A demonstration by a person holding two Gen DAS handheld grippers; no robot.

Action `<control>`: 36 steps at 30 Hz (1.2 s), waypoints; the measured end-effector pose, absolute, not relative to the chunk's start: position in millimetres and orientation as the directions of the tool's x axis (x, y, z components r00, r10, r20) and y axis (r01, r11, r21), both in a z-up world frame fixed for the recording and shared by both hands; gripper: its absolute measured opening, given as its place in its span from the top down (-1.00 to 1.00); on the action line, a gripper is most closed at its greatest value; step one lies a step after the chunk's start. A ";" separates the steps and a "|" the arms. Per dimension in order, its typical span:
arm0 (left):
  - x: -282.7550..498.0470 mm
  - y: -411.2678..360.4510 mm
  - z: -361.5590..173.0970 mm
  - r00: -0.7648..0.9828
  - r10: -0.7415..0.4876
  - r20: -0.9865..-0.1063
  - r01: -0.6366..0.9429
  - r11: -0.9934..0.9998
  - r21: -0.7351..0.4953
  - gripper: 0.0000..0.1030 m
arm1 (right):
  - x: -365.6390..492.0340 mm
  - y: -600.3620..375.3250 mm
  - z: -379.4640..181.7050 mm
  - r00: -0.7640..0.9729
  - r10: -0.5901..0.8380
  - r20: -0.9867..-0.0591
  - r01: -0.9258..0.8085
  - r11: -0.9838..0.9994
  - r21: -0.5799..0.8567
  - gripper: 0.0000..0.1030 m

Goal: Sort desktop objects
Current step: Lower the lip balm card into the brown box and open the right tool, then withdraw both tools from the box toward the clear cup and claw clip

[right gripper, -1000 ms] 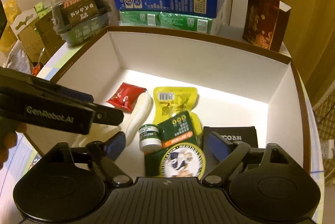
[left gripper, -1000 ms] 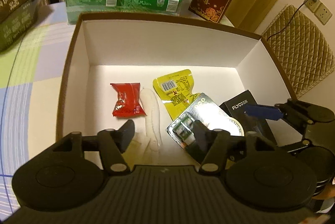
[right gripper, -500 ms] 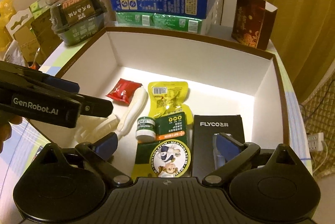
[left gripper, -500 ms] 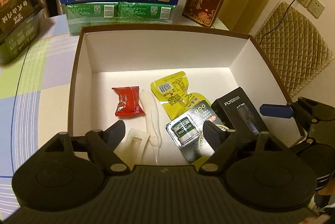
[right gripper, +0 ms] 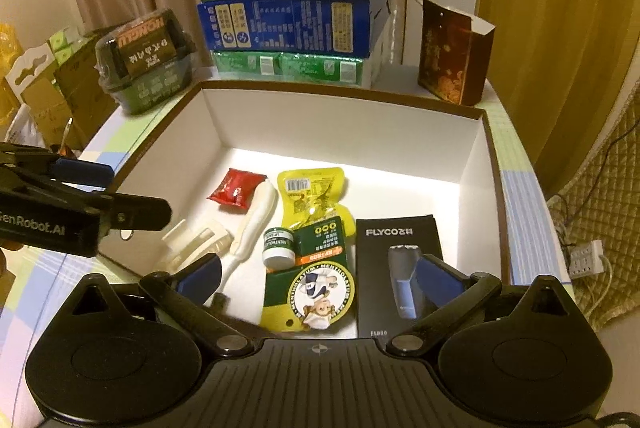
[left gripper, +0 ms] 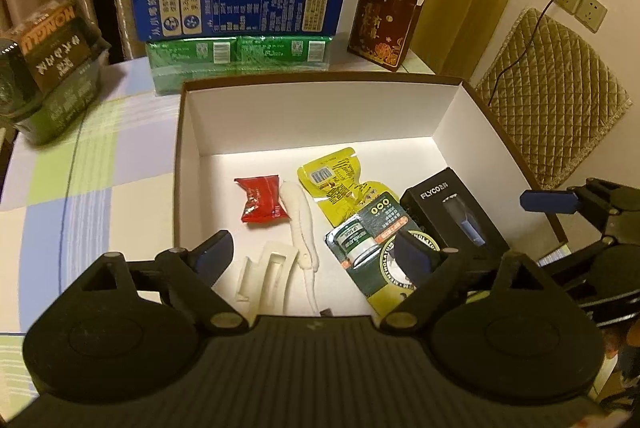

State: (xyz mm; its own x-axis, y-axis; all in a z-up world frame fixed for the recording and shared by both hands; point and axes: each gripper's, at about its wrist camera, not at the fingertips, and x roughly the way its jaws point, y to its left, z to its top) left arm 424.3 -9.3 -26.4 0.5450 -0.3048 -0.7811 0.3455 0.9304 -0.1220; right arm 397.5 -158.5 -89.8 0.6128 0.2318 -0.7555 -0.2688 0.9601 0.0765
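Observation:
A brown-rimmed white box (left gripper: 320, 77) holds a red packet (left gripper: 262, 203), a long white plastic piece (left gripper: 300, 216), a white holder (left gripper: 268, 276), a yellow pouch (left gripper: 336, 183), a green Mentholatum card with a small jar (left gripper: 372, 232) and a black FLYCO shaver box (left gripper: 448, 211). My left gripper (left gripper: 314, 254) hangs above the box's near edge, its jaws opening with nothing gripped. My right gripper (right gripper: 320, 276) hovers over the card (right gripper: 316, 268) and the shaver box (right gripper: 400, 252), jaws opening wide, pressing on nothing. Each gripper shows at the other view's edge.
Behind the box stands a stack of cartons (right gripper: 288, 23): milk, blue, green. A dark red gift box (right gripper: 452, 55) is at the back right and a noodle pack (right gripper: 148, 59) at the back left. A checked cloth (left gripper: 80, 167) covers the table. A quilted cushion (left gripper: 552, 107) is off to the right.
Both grippers have risen and drawn back from the box floor while their jaws widened. More of the carton stack shows. The white holder has come into sight; the items lie still.

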 end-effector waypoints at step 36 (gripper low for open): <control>288.2 28.8 4.1 0.642 -0.191 -0.743 0.307 0.951 0.020 -0.76 | 278.7 -145.1 -81.8 0.579 0.332 -0.745 -0.347 0.927 0.143 -0.96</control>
State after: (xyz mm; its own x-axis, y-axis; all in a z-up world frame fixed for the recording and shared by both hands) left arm 288.2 28.8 4.1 0.6417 -0.1915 -0.7427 0.3075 0.9513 0.0204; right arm 278.7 -145.1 -81.8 0.5793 0.3316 -0.7446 -0.3467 0.9270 0.1431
